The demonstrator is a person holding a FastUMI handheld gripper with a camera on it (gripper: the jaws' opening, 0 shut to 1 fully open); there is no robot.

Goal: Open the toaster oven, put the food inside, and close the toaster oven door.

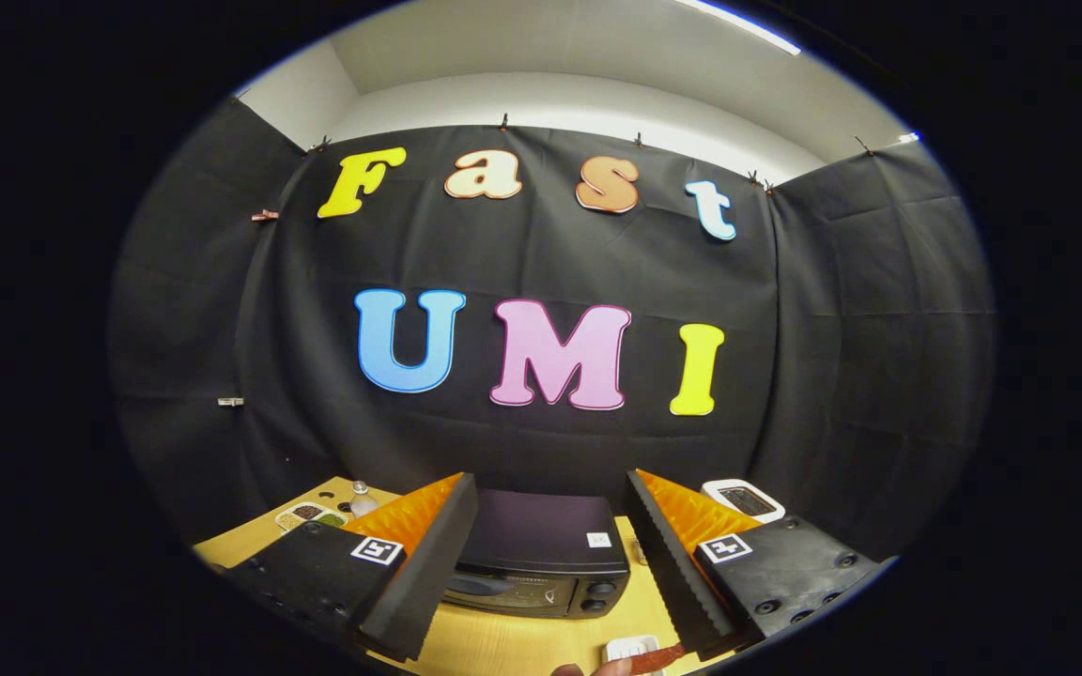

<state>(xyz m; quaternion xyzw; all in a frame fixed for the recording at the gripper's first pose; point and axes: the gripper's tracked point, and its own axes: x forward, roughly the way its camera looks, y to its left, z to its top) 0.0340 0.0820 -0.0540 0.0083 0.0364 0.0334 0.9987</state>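
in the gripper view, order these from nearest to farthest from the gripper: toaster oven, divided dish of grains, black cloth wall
The gripper is open, holding nothing.
1. Toaster oven: between the fingers, just ahead, door closed.
2. Divided dish of grains: beyond the left finger, by a small bottle.
3. Black cloth wall: behind everything.

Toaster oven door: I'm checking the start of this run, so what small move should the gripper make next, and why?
Probably lower the gripper forward toward the handle at the top of the door. The toaster oven sits shut on the wooden table just ahead, seen between the open fingers, which hold nothing.
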